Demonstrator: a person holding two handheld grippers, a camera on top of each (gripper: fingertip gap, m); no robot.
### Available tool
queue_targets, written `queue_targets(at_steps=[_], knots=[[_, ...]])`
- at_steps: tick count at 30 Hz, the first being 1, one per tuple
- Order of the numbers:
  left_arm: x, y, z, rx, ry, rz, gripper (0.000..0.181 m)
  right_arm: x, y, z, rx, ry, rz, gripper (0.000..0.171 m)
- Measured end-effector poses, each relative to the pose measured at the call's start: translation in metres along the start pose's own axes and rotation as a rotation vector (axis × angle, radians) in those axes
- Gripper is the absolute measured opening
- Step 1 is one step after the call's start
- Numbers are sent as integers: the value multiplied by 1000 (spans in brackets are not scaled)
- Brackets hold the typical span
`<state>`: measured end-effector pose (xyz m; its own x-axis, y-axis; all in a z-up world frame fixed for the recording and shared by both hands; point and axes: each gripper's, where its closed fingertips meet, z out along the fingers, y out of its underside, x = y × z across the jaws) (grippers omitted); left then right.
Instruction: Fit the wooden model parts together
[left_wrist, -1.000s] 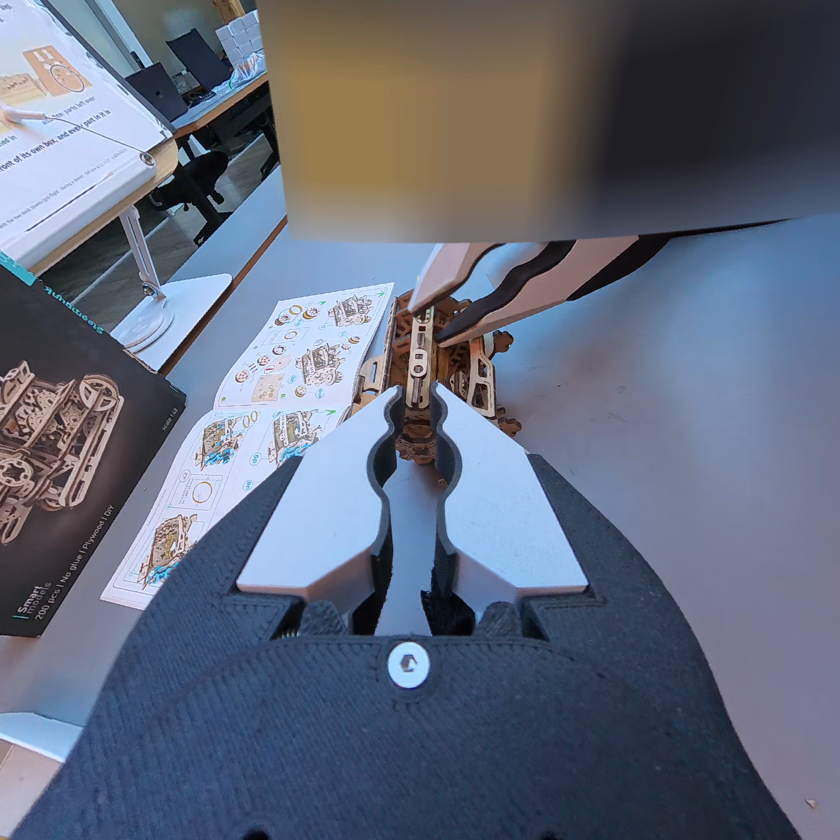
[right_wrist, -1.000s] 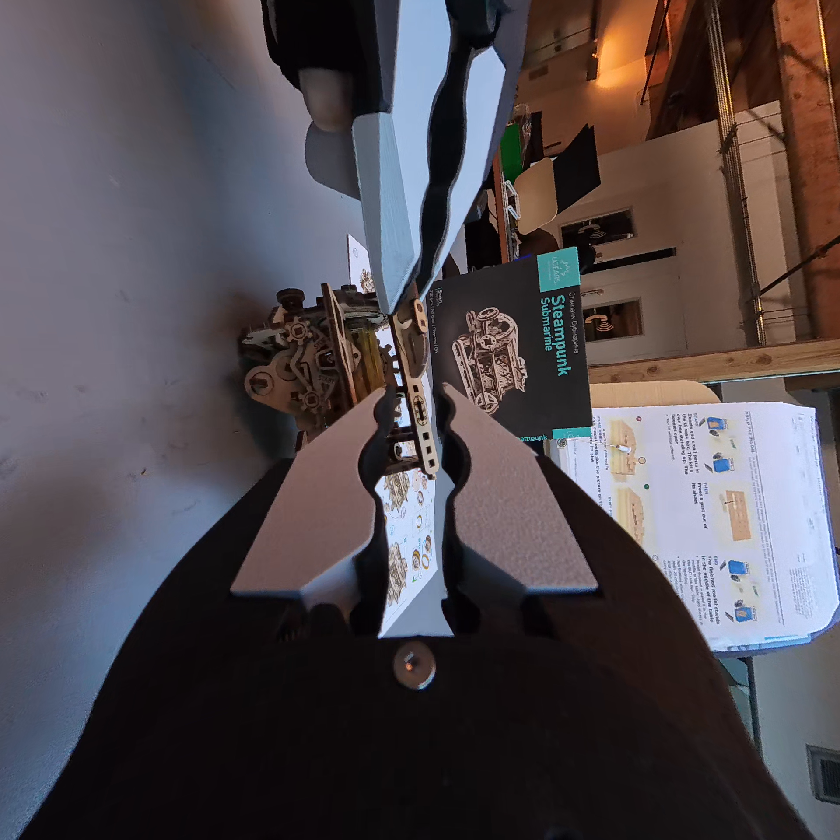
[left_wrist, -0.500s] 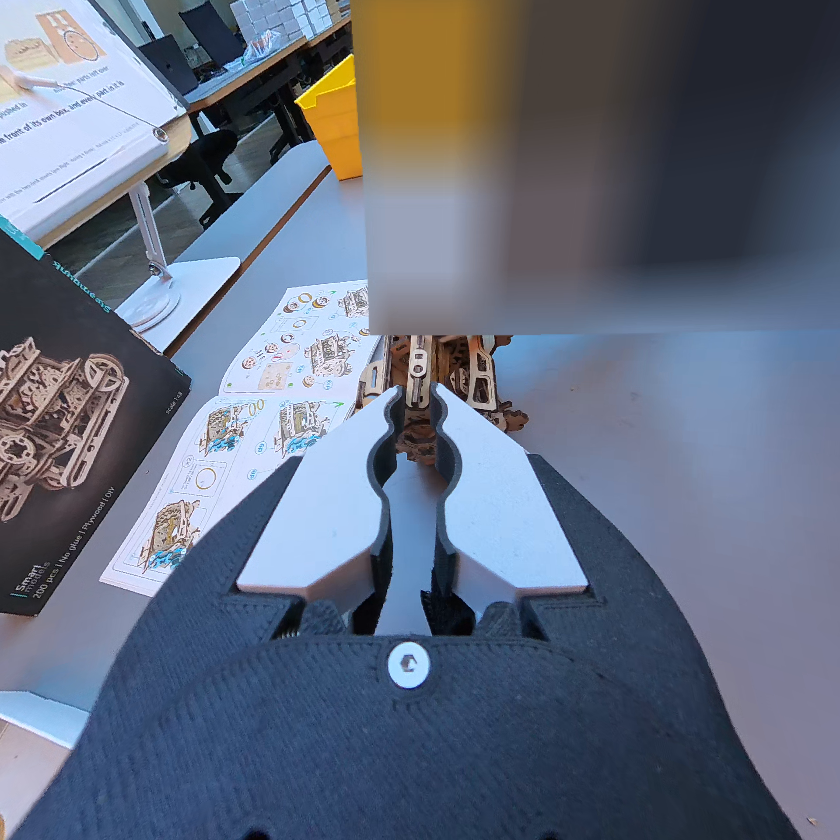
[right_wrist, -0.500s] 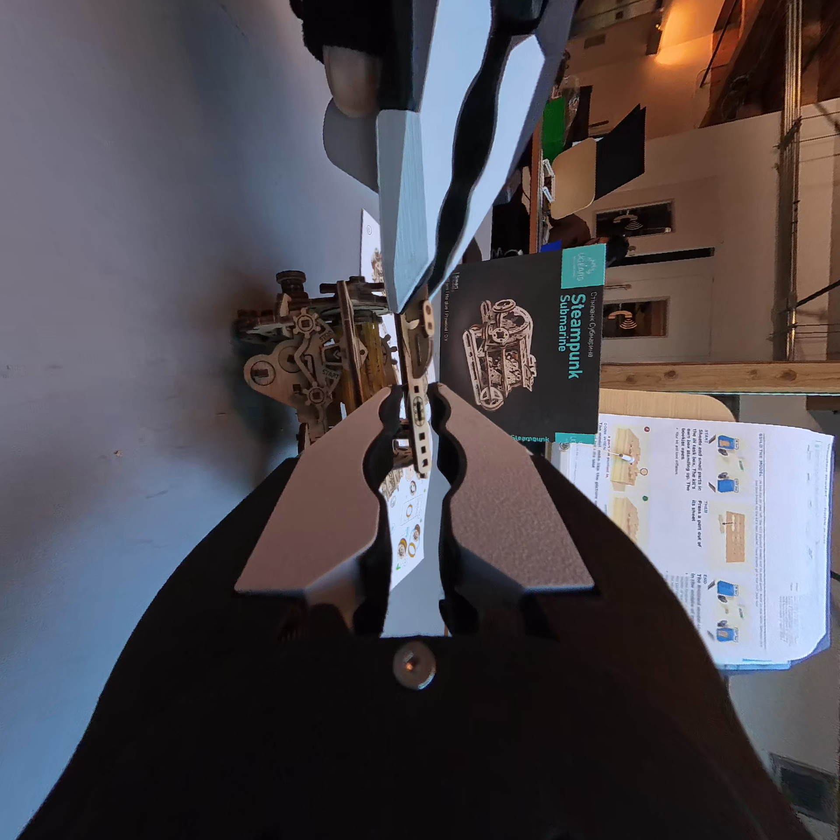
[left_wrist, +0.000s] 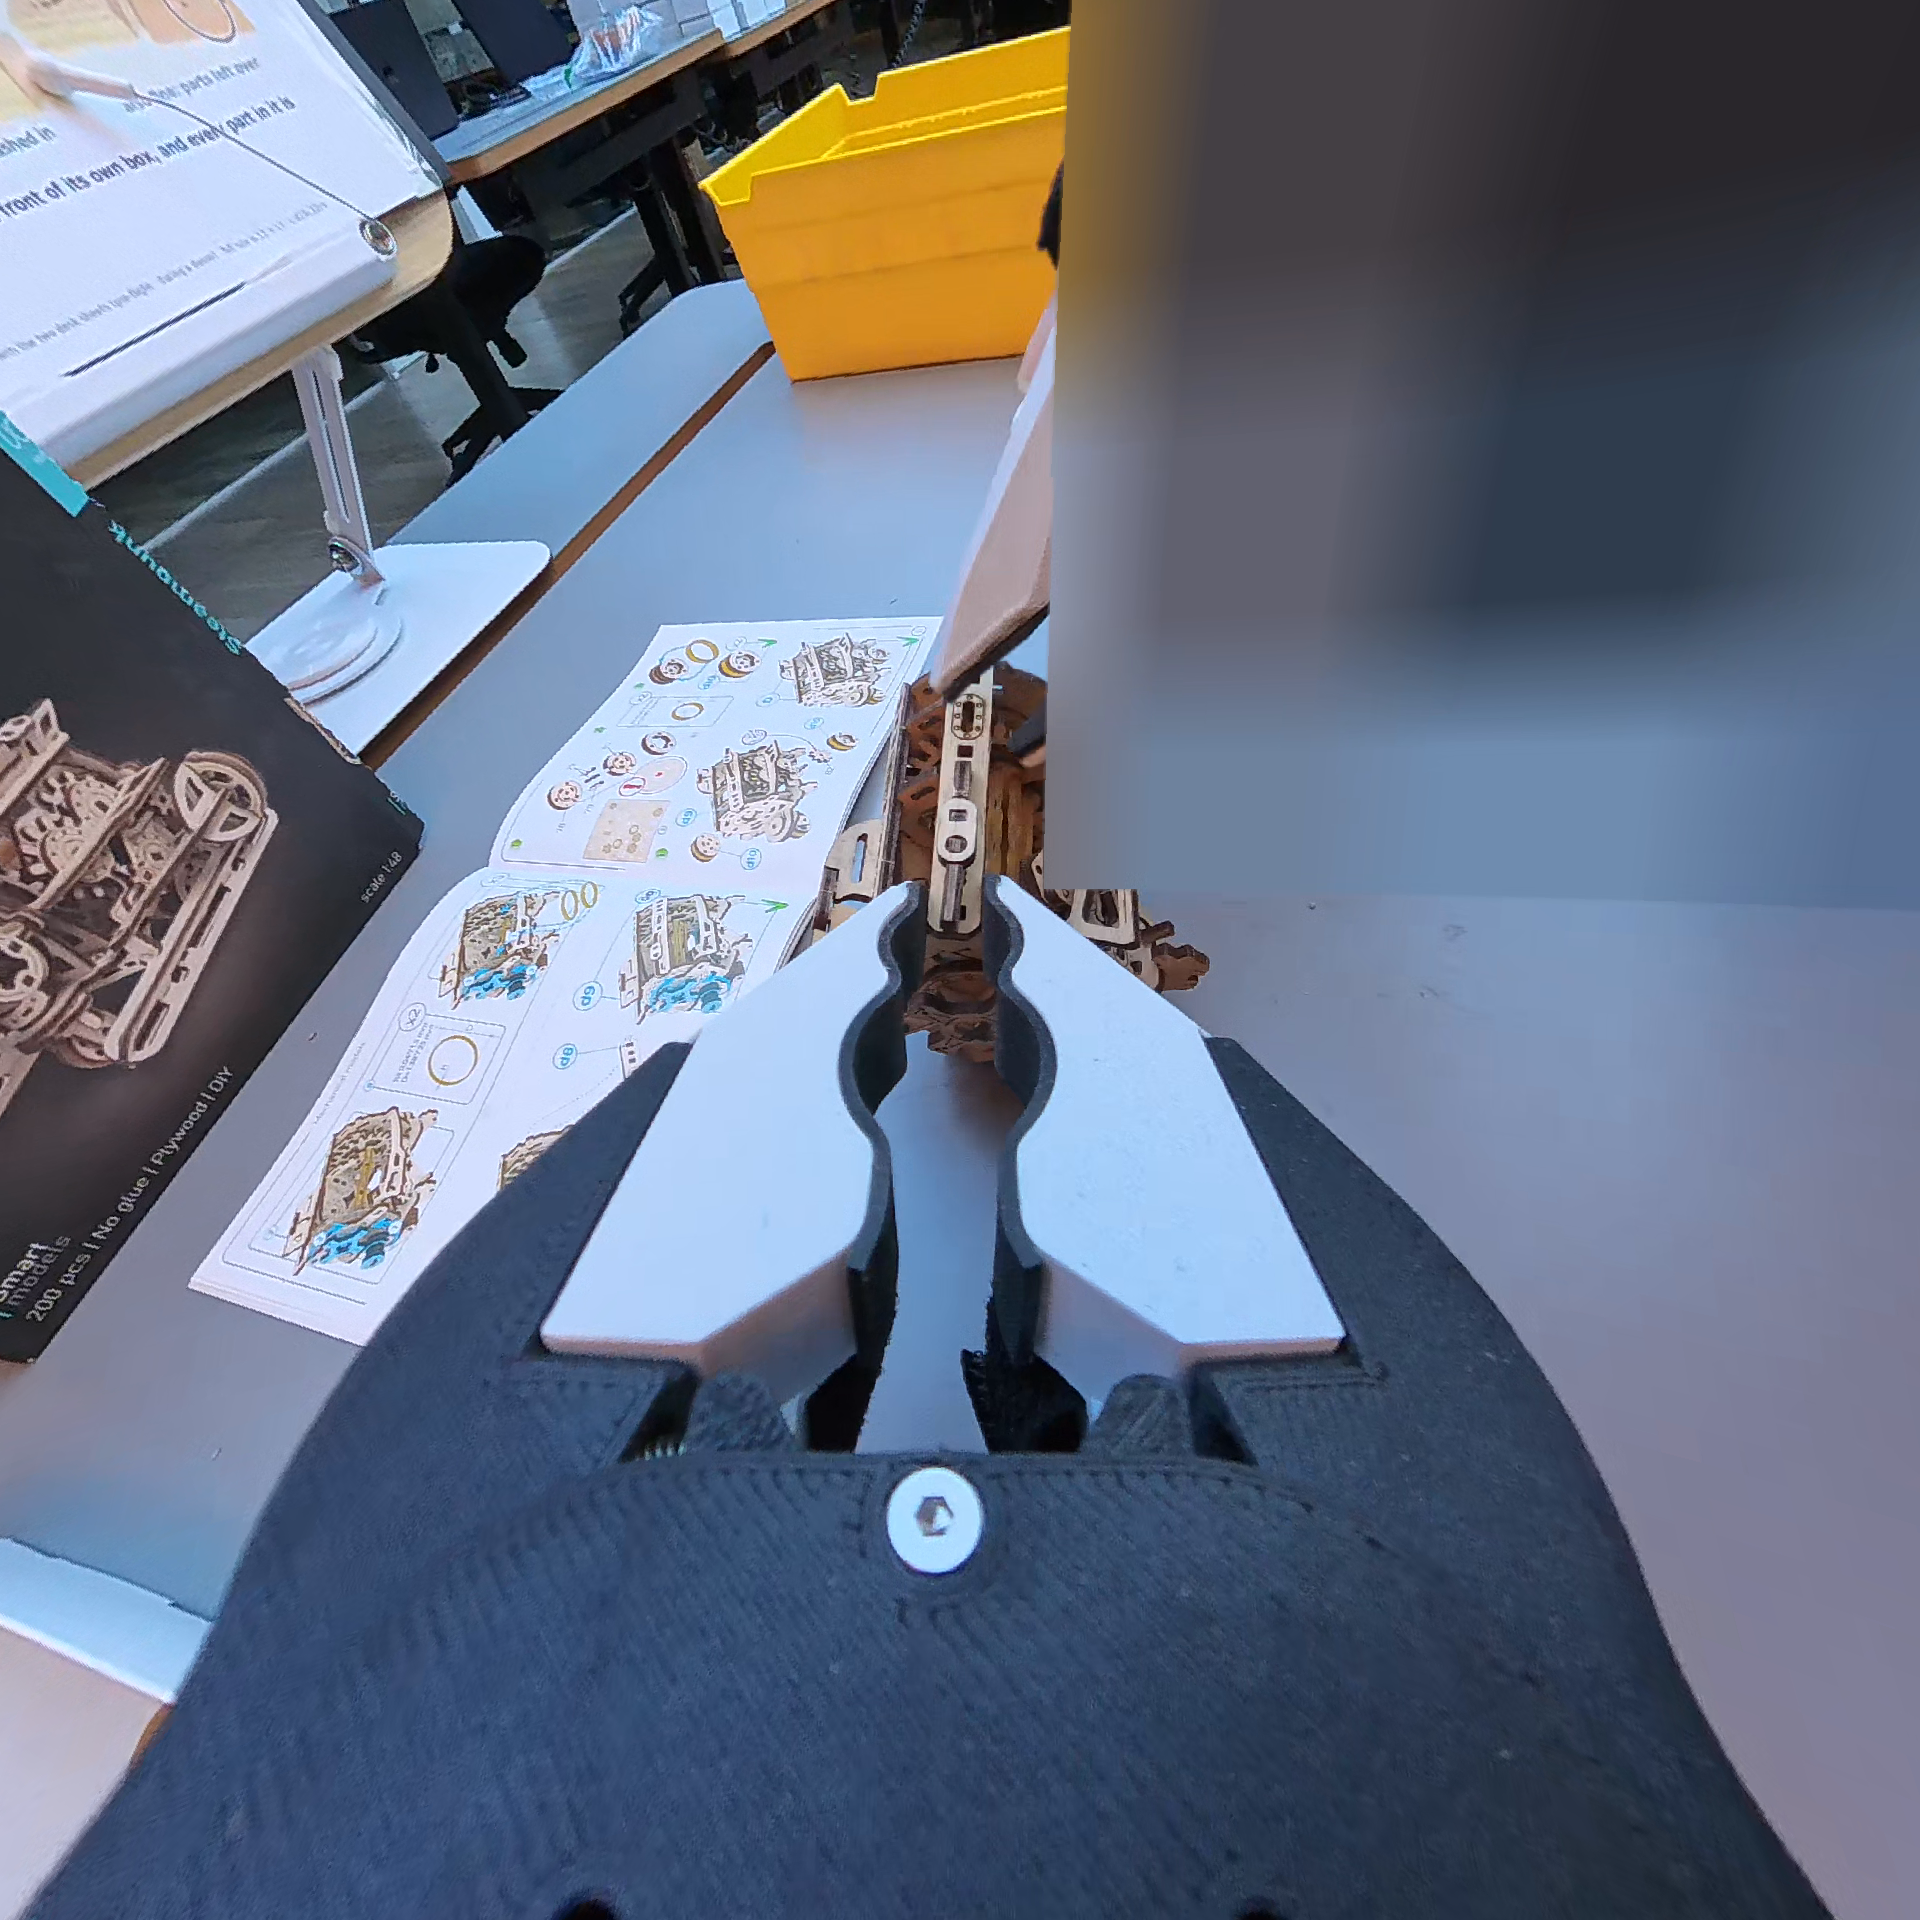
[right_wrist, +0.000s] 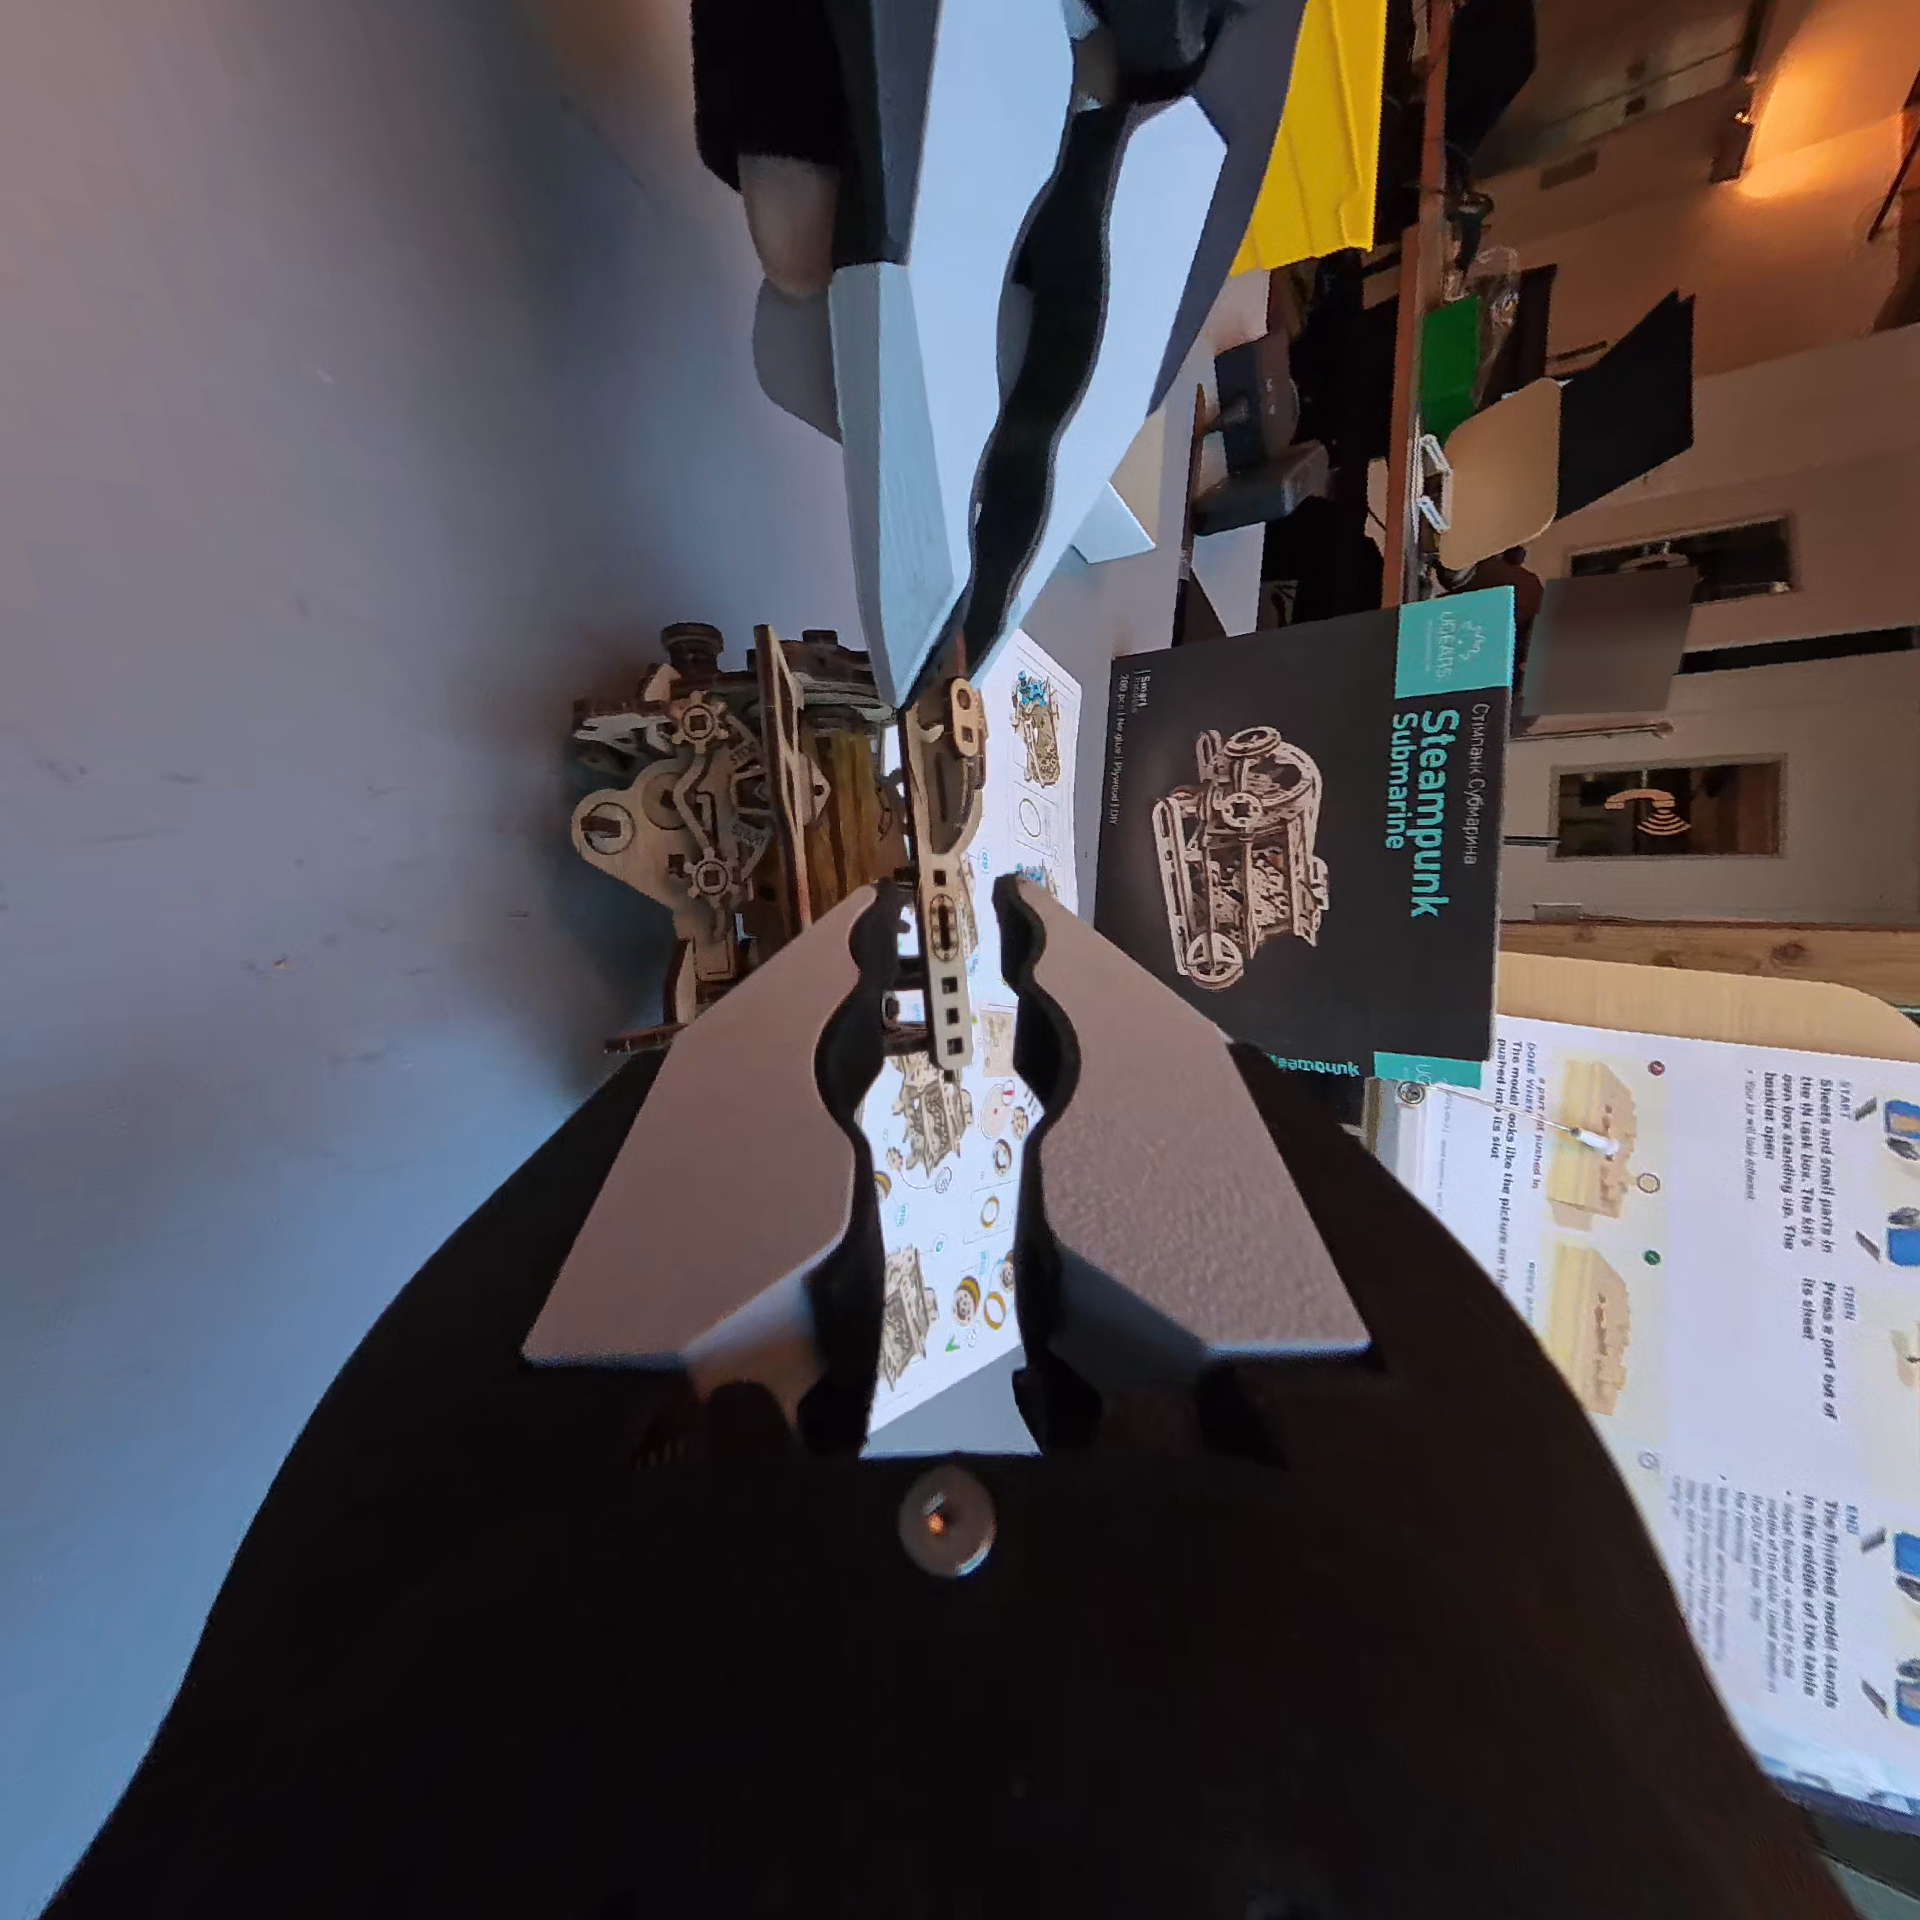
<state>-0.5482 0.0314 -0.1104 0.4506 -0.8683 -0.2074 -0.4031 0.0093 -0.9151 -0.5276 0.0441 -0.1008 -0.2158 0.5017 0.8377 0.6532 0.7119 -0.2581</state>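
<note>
Left wrist view: my left claw (left_wrist: 954, 896) pinches the near end of a slotted wooden strip (left_wrist: 958, 821), its fingers closed in on the piece. The strip runs away from me, raised over the half-built model (left_wrist: 1122, 925), which stands on the grey table (left_wrist: 1507, 1143). A pale fingertip of my other claw meets the strip's far end; the rest of that claw is hidden behind a blurred patch.

Seen from the right wrist, my right claw (right_wrist: 943, 914) stands slightly open, its fingers straddling the strip with a gap showing on each side. The left claw comes in from the far side, its tips closed to a point on the strip's other end. The model sits just left of the strip there.

An open booklet (left_wrist: 644, 914) lies flat just left of the model. A black box (left_wrist: 156, 852) stands farther left. A yellow bin (left_wrist: 894, 239) sits at the table's far edge.
</note>
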Motion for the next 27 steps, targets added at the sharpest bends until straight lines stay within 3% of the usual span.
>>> queue_targets(at_steps=[8,19,27], knots=[[0,0,0,-1,-5,1,7,-3,-1,2,39,-62,90,12],[-1,0,0,-5,0,2,7,-6,-2,7,39,-67,16,12],[0,0,0,-4,4,6,7,6,-8,-11,190,-367,395,13]])
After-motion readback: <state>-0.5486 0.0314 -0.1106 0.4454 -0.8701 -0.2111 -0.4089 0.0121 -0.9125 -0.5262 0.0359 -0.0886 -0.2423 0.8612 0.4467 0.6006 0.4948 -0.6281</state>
